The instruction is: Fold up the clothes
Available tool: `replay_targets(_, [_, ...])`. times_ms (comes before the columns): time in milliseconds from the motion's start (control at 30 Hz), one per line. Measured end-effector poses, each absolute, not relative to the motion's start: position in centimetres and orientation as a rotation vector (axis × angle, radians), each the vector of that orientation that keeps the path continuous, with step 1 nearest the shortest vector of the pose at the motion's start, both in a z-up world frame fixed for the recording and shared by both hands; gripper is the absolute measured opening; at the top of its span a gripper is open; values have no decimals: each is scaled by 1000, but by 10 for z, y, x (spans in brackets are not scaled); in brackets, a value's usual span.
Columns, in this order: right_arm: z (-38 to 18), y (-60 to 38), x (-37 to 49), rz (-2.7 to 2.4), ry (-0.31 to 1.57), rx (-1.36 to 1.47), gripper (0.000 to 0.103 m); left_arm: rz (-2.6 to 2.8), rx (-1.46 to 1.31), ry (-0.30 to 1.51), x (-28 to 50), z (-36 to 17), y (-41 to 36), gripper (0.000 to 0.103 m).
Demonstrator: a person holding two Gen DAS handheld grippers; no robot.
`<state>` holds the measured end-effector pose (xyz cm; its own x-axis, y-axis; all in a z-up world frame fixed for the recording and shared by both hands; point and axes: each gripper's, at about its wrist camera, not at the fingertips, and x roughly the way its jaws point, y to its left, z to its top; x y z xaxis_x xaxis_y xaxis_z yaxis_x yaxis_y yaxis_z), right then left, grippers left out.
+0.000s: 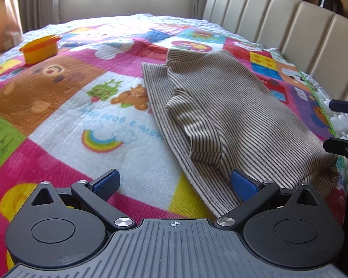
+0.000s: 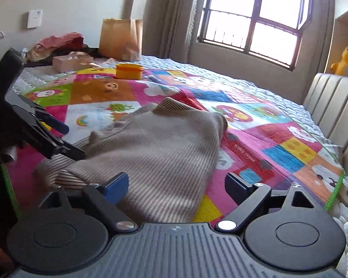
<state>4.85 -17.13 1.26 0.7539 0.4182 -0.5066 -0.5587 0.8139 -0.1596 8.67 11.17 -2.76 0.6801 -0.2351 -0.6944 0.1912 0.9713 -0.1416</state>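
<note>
A beige top with thin dark stripes (image 1: 220, 106) lies rumpled and partly folded on the bright children's quilt (image 1: 69, 120). In the left wrist view my left gripper (image 1: 175, 183) is open over the garment's near left edge; its right pad (image 1: 241, 185) sits above the cloth and its left pad above the bare quilt. In the right wrist view my right gripper (image 2: 176, 185) is open low over the near end of the top (image 2: 162, 143), with cloth under the gap and no pad pressing on it. The left gripper (image 2: 70, 140) shows at the left, the right gripper (image 1: 334, 125) at the right edge.
An orange-and-yellow tub (image 1: 40, 49) (image 2: 129, 70) stands on the far side of the quilt. A padded headboard (image 1: 290, 23) runs along the right. At the far end are a paper bag (image 2: 120, 39), a pink box (image 2: 69, 62) and a heap of clothes (image 2: 58, 41).
</note>
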Motion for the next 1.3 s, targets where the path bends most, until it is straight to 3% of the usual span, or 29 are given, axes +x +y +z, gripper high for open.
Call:
replay_targets(67, [15, -162, 46, 577, 471, -284, 74, -271, -148, 777, 83, -24, 119, 103])
replay_targets(300, [-7, -99, 35, 700, 509, -315, 74, -276, -386, 754, 81, -30, 147, 103])
replay_targets(433, [-35, -66, 20, 659, 449, -508, 77, -285, -404, 742, 78, -30, 150, 103])
replay_targets(700, [-31, -82, 14, 593, 422, -556, 76, -363, -521, 750, 70, -34, 164, 103])
replay_targets(767, [-36, -84, 11, 582, 422, -576, 71, -384, -523, 756, 68, -33, 161, 103])
replay_targets(833, [-30, -85, 13, 601, 438, -531, 46, -383, -485, 760, 66, -32, 156, 102])
replay_targets(933, [-8, -85, 19, 621, 444, -411, 20, -379, -451, 768, 65, -33, 151, 102])
replay_targets(1133, [27, -89, 36, 766, 557, -90, 17, -388, -456, 771, 64, -39, 156, 100])
replay_targets(1200, [10, -87, 43, 788, 643, -31, 16, -369, -456, 771, 64, -37, 160, 91])
replay_targets(1300, [-22, -87, 52, 786, 745, 41, 17, -336, -506, 759, 62, -33, 174, 94])
